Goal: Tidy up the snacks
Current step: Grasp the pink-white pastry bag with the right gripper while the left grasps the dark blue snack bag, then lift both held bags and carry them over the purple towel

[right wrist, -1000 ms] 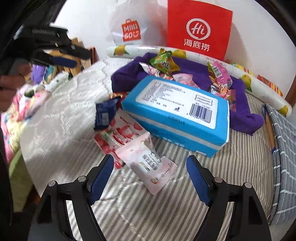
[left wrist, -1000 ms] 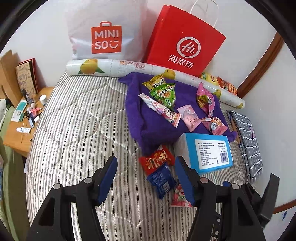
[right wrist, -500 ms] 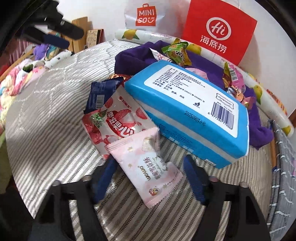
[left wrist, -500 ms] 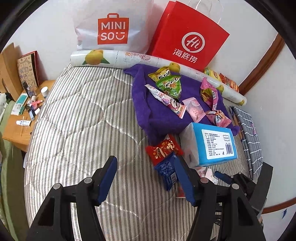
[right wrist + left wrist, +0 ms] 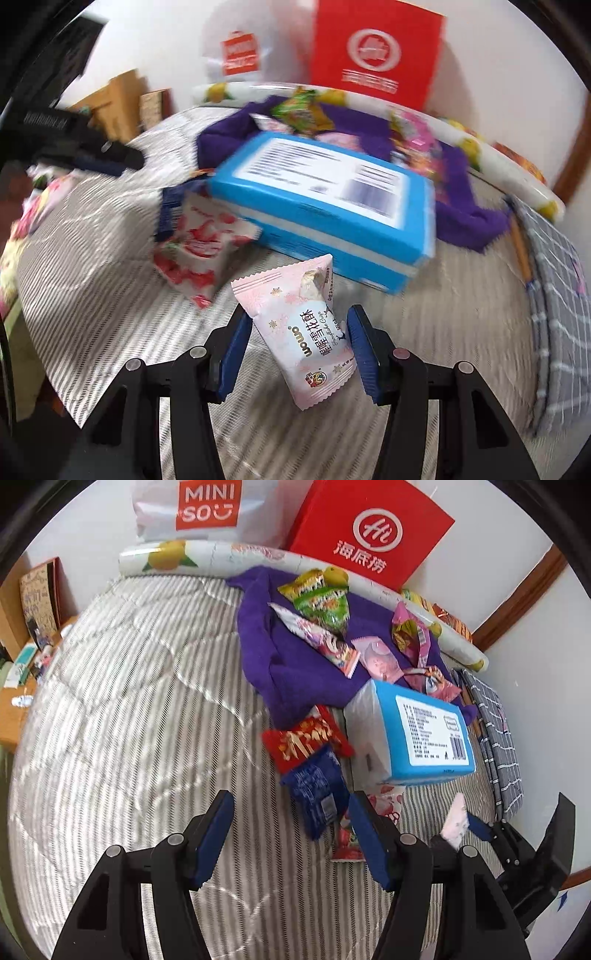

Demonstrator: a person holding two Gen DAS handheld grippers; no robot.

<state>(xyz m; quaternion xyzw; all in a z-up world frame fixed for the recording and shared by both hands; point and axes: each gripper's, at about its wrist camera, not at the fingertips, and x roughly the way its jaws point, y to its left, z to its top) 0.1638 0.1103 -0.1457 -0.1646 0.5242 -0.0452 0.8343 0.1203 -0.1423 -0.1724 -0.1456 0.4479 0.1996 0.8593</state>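
The right claw (image 5: 300,347) holds a pale pink snack packet (image 5: 303,332) pinched between its blue pads, lifted just above the striped mattress (image 5: 110,295). Beyond it lies a blue tissue pack (image 5: 325,206), with a red-and-white strawberry packet (image 5: 199,243) touching its left side. The left claw (image 5: 291,834) hangs wide and holds nothing, over the near part of the bed. Between its pads a dark blue packet (image 5: 317,790) lies beside a red packet (image 5: 306,738). Farther off, a purple towel (image 5: 280,664) carries a green packet (image 5: 321,598) and several pink ones. A red paper bag (image 5: 369,531) and a white Miniso bag (image 5: 207,506) stand against the far wall.
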